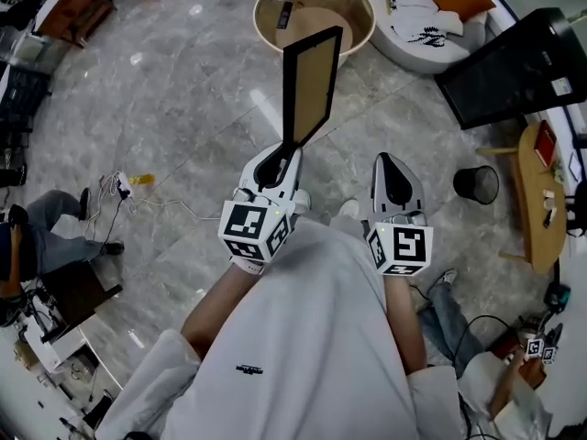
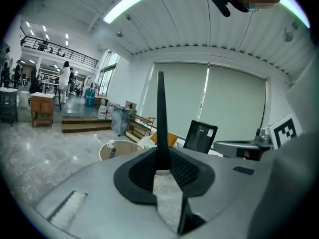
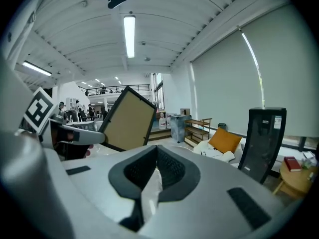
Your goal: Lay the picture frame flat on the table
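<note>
While pinching frame (image 1: 310,85) upright by bottom corner in left gripper (image 1: 292,147) jaws, table (image 1: 359,7) ahead. Alongside: right gripper (image 1: 385,159), jaws pressed together, nothing between.

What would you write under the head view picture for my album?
Left tool holds a picture frame upright above the floor, with the round table ahead; right tool empty.
</note>
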`<state>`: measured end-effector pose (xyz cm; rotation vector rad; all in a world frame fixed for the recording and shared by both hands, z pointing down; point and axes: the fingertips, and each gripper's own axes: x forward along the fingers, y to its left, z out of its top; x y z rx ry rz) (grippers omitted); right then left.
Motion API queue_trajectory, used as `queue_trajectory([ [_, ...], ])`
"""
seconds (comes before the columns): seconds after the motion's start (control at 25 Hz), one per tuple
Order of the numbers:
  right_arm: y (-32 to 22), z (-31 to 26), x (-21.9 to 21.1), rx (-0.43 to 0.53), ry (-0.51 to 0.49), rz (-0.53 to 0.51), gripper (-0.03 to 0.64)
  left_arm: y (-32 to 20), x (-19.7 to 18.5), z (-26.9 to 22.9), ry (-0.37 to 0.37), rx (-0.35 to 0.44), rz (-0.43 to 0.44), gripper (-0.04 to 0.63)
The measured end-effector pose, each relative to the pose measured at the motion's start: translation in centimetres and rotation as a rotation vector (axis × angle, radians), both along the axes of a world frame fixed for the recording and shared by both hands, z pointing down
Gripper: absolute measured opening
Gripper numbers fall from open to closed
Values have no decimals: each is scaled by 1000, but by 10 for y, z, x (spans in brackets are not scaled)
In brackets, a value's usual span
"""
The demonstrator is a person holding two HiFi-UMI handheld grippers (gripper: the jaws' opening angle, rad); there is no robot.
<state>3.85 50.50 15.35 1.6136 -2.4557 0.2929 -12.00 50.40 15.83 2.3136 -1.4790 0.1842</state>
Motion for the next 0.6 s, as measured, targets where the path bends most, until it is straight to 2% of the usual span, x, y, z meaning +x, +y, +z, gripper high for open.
queue_trajectory([
  [0.36, -9, 10, -13, -19, 17, 39, 5, -18, -22, 1, 8, 3, 35, 67],
  [0.6, -22, 26, -21, -37, -17, 88, 5, -34, -41, 11, 4, 5, 44, 67],
])
